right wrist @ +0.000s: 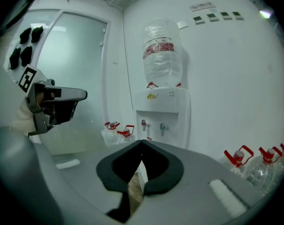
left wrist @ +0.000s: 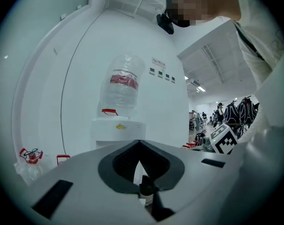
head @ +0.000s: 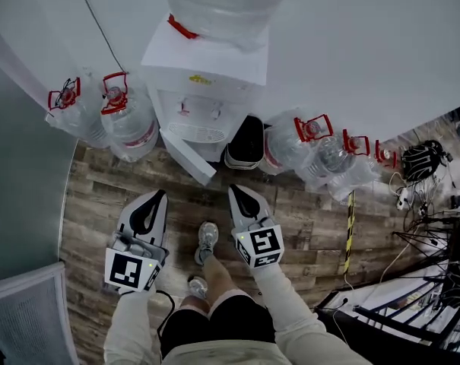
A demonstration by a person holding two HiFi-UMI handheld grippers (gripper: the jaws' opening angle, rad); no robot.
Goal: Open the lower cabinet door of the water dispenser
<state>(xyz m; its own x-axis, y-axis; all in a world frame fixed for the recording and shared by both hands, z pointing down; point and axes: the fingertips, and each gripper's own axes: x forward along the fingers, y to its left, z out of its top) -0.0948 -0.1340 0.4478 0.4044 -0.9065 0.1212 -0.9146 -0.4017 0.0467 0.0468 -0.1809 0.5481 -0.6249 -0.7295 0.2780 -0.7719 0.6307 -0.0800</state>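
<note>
The white water dispenser (head: 203,82) stands against the wall with a bottle on top; it also shows in the left gripper view (left wrist: 118,128) and the right gripper view (right wrist: 161,111). Its lower cabinet door (head: 187,155) stands swung out to the left, with the dark cabinet opening (head: 246,141) beside it. My left gripper (head: 159,196) and right gripper (head: 236,192) hang side by side over the wood floor, short of the door and touching nothing. Both are shut and empty, their tips meeting. The left gripper (right wrist: 84,95) also shows at the left of the right gripper view.
Several water jugs with red handles stand left (head: 131,120) and right (head: 313,147) of the dispenser. Cables and equipment (head: 435,204) crowd the right side, past a yellow-black floor strip (head: 350,230). The person's feet (head: 207,238) are between the grippers. A glass wall (head: 24,173) runs at left.
</note>
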